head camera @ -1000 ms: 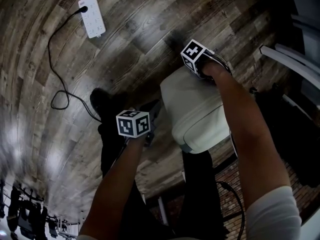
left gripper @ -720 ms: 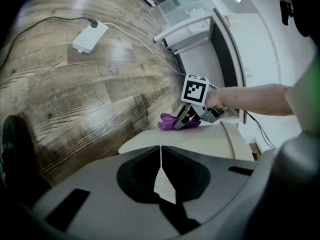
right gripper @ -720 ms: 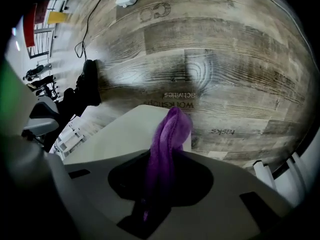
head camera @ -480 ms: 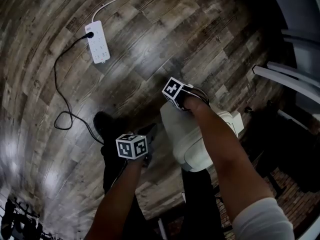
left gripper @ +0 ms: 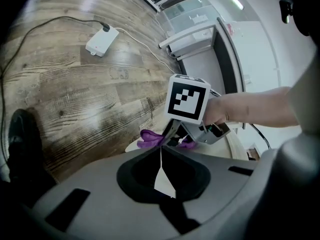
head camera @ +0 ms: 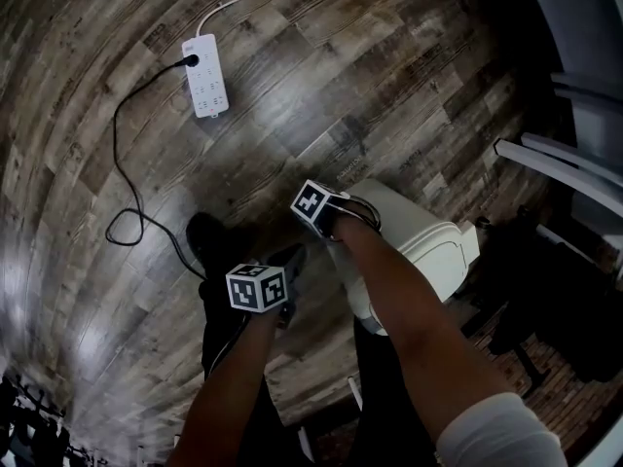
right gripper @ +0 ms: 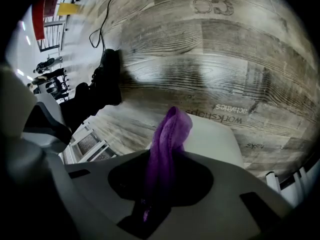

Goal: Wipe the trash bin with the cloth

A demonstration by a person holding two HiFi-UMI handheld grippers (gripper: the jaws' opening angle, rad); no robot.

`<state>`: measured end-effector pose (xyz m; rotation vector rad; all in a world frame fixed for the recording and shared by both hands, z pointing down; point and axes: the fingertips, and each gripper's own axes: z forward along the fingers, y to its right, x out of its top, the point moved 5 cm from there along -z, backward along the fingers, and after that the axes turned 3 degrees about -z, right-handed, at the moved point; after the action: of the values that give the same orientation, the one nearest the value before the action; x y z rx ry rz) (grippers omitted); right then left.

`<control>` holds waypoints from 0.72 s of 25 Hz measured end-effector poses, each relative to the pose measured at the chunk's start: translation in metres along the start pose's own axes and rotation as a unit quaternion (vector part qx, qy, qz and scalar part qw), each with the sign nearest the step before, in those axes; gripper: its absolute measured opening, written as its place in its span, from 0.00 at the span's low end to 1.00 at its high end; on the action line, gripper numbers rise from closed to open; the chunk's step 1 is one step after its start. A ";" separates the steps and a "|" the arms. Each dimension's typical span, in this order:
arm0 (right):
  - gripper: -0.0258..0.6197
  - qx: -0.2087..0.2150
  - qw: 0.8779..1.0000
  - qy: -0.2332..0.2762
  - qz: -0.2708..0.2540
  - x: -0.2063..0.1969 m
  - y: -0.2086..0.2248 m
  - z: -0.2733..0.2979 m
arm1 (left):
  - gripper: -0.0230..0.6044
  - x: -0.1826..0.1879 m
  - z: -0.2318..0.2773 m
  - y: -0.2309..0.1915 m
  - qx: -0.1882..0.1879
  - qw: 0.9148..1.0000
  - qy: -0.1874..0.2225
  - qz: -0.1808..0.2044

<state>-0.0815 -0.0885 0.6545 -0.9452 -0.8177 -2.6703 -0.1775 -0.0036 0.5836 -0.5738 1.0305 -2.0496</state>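
- Right gripper pinches a purple cloth at the top of the white bin on the floor.
- Left gripper, jaws pressed together and empty, hangs just beside it.
- Risk: with nothing bracing it, the bin may slide or tip under the wiping pressure.

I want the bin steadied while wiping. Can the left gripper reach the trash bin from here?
Probably yes: the left gripper hovers empty close beside the trash bin, with nothing visible between them.
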 end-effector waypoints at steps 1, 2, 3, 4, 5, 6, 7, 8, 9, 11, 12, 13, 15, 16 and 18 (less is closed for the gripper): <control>0.18 0.005 1.000 -0.002 -0.001 0.003 -0.008 0.003 | 0.05 0.000 -0.002 -0.002 0.000 1.000 0.001 -0.002; 0.18 0.010 1.000 -0.006 -0.003 0.006 -0.016 0.006 | 0.05 -0.001 -0.004 -0.004 0.000 1.000 0.003 -0.004; 0.18 0.017 1.000 -0.010 -0.007 0.008 -0.025 0.010 | 0.05 -0.001 -0.006 -0.006 0.001 1.000 0.004 -0.006; 0.18 0.028 0.999 -0.013 -0.011 0.012 -0.034 0.015 | 0.05 -0.002 -0.008 -0.009 0.002 1.000 0.005 -0.007; 0.18 0.048 0.999 -0.015 -0.017 0.016 -0.043 0.021 | 0.05 -0.002 -0.010 -0.011 0.005 1.000 0.004 -0.009; 0.18 0.074 0.997 -0.012 -0.021 0.021 -0.054 0.027 | 0.05 -0.003 -0.012 -0.014 0.008 1.000 0.004 -0.011; 0.18 0.104 0.994 -0.005 -0.021 0.026 -0.065 0.030 | 0.05 -0.004 -0.015 -0.017 0.011 1.000 0.004 -0.014; 0.18 0.133 0.991 0.003 -0.017 0.029 -0.076 0.030 | 0.05 -0.005 -0.019 -0.021 0.014 1.000 0.005 -0.018; 0.18 0.154 0.988 0.013 -0.013 0.033 -0.085 0.029 | 0.05 -0.006 -0.023 -0.025 0.016 1.000 0.006 -0.022; 0.18 0.164 0.986 0.039 -0.009 0.042 -0.088 0.025 | 0.05 -0.006 -0.030 -0.033 0.021 0.999 0.009 -0.026; 0.18 0.158 0.986 0.051 -0.010 0.047 -0.084 0.021 | 0.05 -0.005 -0.033 -0.036 0.023 0.999 0.011 -0.027; 0.18 0.150 0.987 0.058 -0.010 0.050 -0.078 0.017 | 0.05 -0.004 -0.035 -0.040 0.024 0.999 0.014 -0.027; 0.18 0.133 0.989 0.064 -0.012 0.053 -0.064 0.009 | 0.05 -0.002 -0.038 -0.045 0.026 0.999 0.019 -0.029; 0.18 0.123 0.990 0.064 -0.011 0.053 -0.055 0.005 | 0.05 -0.001 -0.039 -0.047 0.027 0.999 0.020 -0.030; 0.18 0.100 0.993 0.066 -0.012 0.052 -0.034 -0.004 | 0.05 0.001 -0.037 -0.047 0.026 0.999 0.023 -0.031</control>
<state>-0.1361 -0.0627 0.6698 -0.7095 -1.0467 -2.5773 -0.2227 0.0319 0.6003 -0.5408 0.9936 -2.1459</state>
